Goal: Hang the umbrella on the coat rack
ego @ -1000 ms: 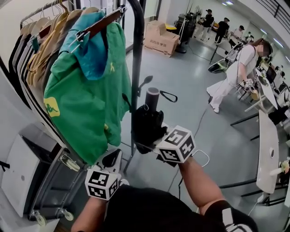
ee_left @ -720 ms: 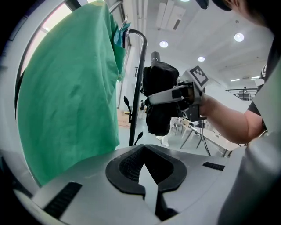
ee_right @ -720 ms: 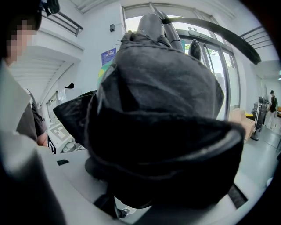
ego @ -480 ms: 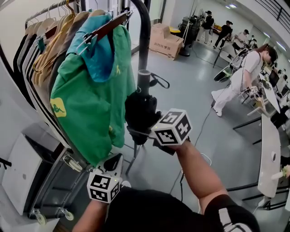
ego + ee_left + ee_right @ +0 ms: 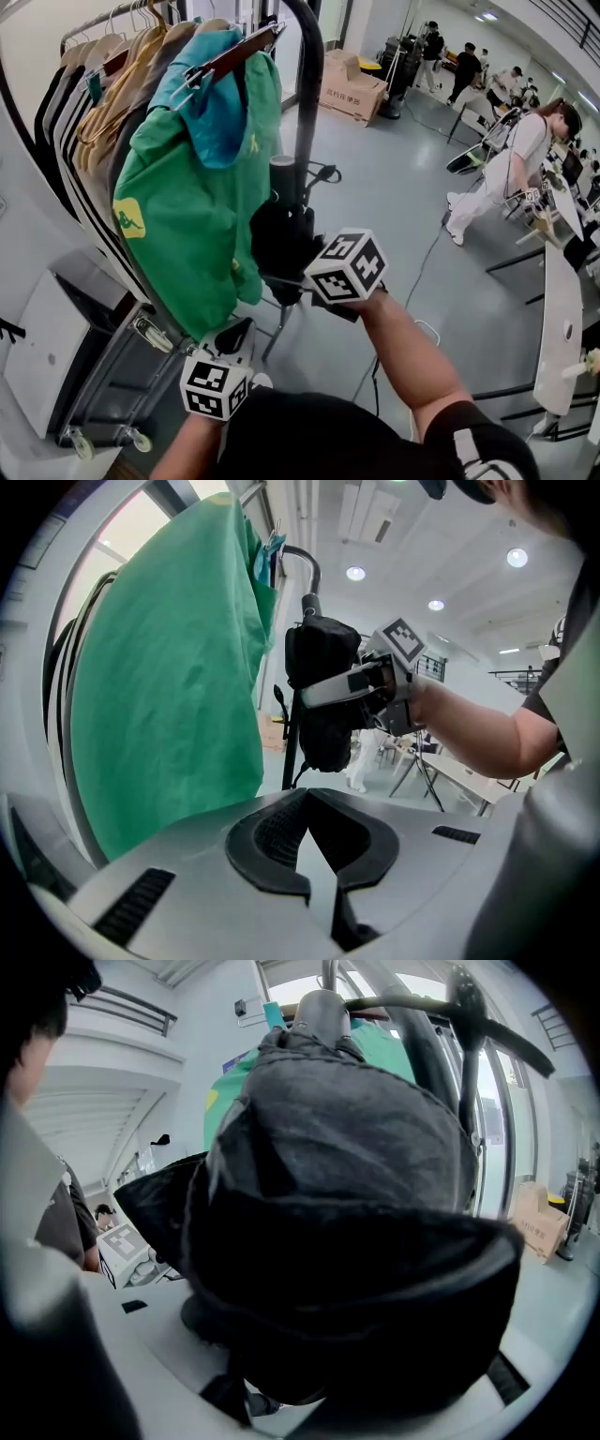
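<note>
Where the floor showed: the floor (image 5: 394, 206) was grey and glossy, in a big hall, and a cable trailed across it.
Room: several people stood well off at the far side; one in white bent near a long white bench (image 5: 561, 309) at the right.
Rack: the rack (image 5: 307, 84) had a black post that curved over at the top; clothes hung along its rail on hangers, with a green shirt (image 5: 192, 216) nearest the post.
Box: a cardboard box (image 5: 352, 86) sat on the floor beyond the rack, its flaps shut, so its contents could not be seen.
Umbrella: the umbrella (image 5: 281, 239) was black, folded and upright just beside the post, not yet hung; whether it touched the post could not be told.
Handle: the grey handle (image 5: 284, 176) was uppermost, and a strap (image 5: 323, 172) looped out to its right.
Right gripper: the right gripper (image 5: 281, 279) had its jaws spread wide and clamped on the umbrella's bundled cloth.
Left gripper: the left gripper (image 5: 305, 793) was held low under the shirt's hem, jaw tips together with nothing between them.
</note>
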Tool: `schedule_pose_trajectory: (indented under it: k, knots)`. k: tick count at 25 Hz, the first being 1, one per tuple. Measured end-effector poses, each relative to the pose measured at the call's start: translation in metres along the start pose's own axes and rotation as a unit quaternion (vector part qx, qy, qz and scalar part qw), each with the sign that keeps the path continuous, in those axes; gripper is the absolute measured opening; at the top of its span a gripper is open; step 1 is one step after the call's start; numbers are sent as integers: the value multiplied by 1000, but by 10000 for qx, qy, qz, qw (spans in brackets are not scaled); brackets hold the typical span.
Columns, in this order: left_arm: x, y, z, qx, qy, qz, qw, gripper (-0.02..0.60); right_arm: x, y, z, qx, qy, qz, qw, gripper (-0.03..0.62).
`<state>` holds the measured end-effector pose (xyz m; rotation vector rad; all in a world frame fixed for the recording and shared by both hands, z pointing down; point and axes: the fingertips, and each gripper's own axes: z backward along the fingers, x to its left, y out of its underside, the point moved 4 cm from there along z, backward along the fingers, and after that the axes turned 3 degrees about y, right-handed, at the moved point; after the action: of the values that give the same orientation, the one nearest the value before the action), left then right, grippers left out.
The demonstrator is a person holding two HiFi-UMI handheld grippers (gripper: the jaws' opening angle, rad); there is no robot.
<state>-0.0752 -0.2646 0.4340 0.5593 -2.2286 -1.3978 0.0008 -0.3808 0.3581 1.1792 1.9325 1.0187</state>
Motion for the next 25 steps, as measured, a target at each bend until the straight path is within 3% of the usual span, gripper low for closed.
schedule_pose_trajectory:
  k: [15, 25]
  knots:
    - [0, 3, -4, 23, -55, 33, 10000, 15, 21, 72, -15, 559, -70, -144, 9983, 238]
    - [-7, 7, -9, 93, 40, 35, 9999, 15, 29, 120, -15, 791, 126, -410, 9959, 238]
